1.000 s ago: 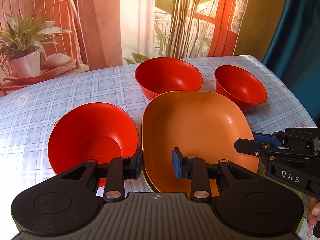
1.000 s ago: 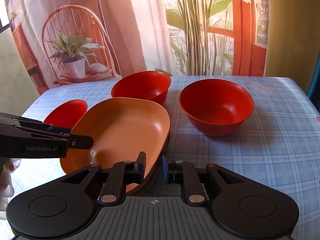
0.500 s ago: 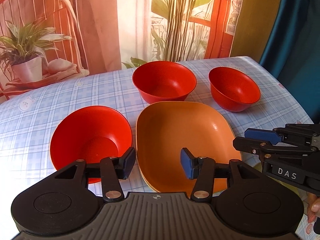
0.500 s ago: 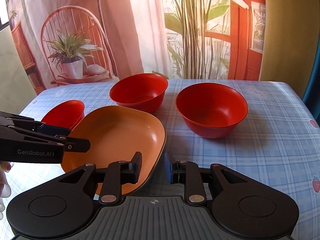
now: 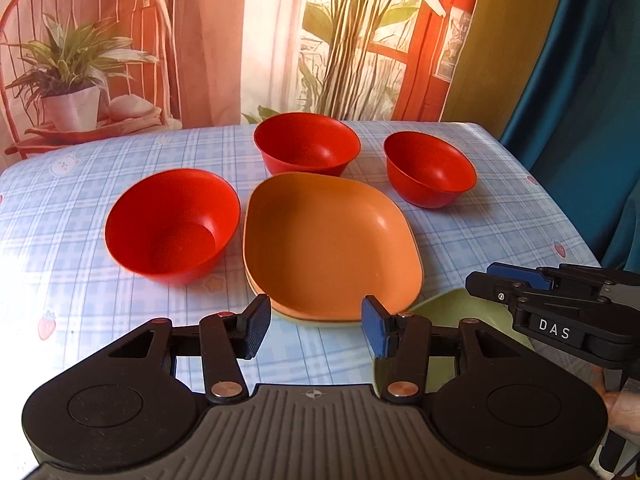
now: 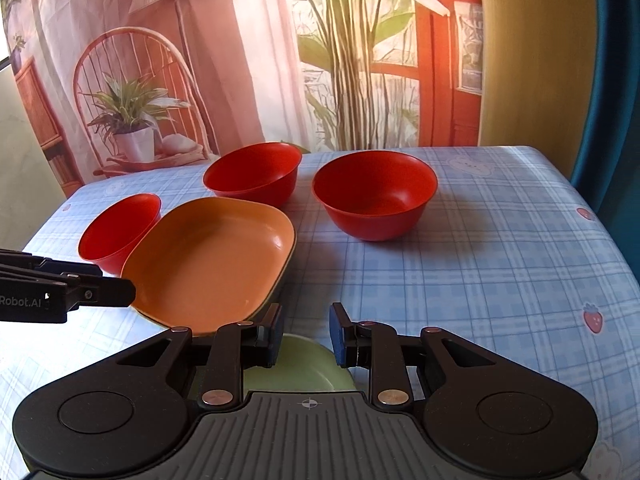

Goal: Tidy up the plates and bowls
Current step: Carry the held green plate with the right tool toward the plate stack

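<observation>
With both jaws released and empty, neither gripper holds anything right now. Left gripper [image 5: 314, 326] is spread wide; right gripper [image 6: 306, 334] shows a narrower gap, still clear of any rim.

Left view: orange plate [image 5: 328, 244] sits dead ahead of the jaws, centre frame, near edge just beyond the fingertips, not touching. A pale rim peeks out under it, so it looks stacked on another plate. Its long axis runs lower right to upper left, roughly along the reach.

Green plate [image 6: 296, 364] lies directly under the right jaws, bottom centre of the right view; in the left view it shows only as a sliver at lower right. Right gripper is clearly nearer to it.

Red bowls: one [image 5: 172, 224] left of the orange plate, one [image 5: 307, 148] behind it, one [image 5: 430, 168] upper right. All upright, apart, on the checked tablecloth [image 6: 480, 260].

My read: the next grab is either the green plate, for the right gripper, or a bowl to nest. Cannot tell which.
</observation>
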`<state>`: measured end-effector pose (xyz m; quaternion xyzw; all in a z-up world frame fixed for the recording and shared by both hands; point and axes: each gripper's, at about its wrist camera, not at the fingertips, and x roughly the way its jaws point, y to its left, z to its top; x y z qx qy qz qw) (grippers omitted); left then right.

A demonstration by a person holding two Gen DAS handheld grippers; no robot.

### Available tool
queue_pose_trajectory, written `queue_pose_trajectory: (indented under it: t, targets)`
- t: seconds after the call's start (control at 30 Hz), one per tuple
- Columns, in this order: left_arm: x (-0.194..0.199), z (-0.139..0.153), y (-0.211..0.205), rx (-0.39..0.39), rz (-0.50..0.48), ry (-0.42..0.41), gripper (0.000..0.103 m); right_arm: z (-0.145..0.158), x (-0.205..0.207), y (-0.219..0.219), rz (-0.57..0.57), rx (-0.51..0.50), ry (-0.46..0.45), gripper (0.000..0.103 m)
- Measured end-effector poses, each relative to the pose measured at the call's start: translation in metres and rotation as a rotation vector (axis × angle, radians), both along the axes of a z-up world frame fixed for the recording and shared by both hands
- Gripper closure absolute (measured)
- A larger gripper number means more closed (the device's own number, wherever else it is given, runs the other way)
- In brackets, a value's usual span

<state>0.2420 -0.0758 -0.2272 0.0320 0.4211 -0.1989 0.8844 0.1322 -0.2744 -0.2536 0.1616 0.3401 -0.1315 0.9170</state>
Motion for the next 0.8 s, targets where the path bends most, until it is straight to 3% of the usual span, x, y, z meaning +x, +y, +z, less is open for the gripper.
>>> queue_pose_trajectory:
  t: [0.47,0.63,0.8]
  targets:
    - [-0.044,-0.033,-0.013,-0.044,0.017,0.098,0.052,-0.01,-0.045,0.004,-0.039,0.028,-0.001,0.078]
    - [-0.05,-0.041,-0.017,-0.044,-0.005,0.122,0.068,-0.014,-0.052,0.004,-0.045,0.039,0.007,0.078]
    - [-0.054,-0.049,-0.018,-0.049,-0.009,0.142,0.072,-0.017,-0.053,0.005,-0.045,0.046,0.016,0.079]
